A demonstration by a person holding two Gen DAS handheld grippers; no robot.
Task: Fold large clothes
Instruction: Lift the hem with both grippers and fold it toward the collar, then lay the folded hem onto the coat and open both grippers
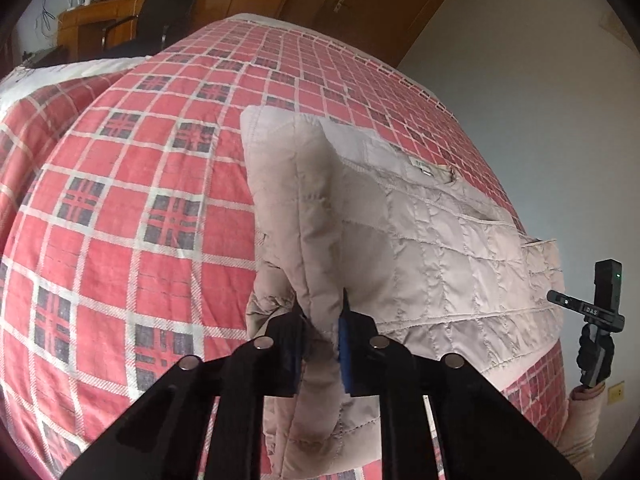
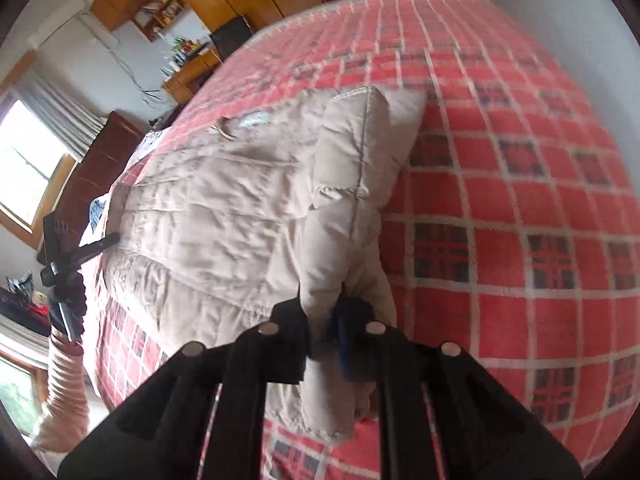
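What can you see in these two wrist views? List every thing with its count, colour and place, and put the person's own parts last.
Quilted jacket: one, beige, spread on the bed, a padded fold lifted at each side.
Bedspread: one, red plaid with white lines, covering the bed.
Chair: one, black, beyond the bed.
Desk: one, brown wood, cluttered, beside the chair.
Window: one, bright, far left of the right view.
Left gripper: one, black, jaws closed on the jacket.
Right gripper: one, black, jaws closed on the jacket.
Sleeve: striped pink.
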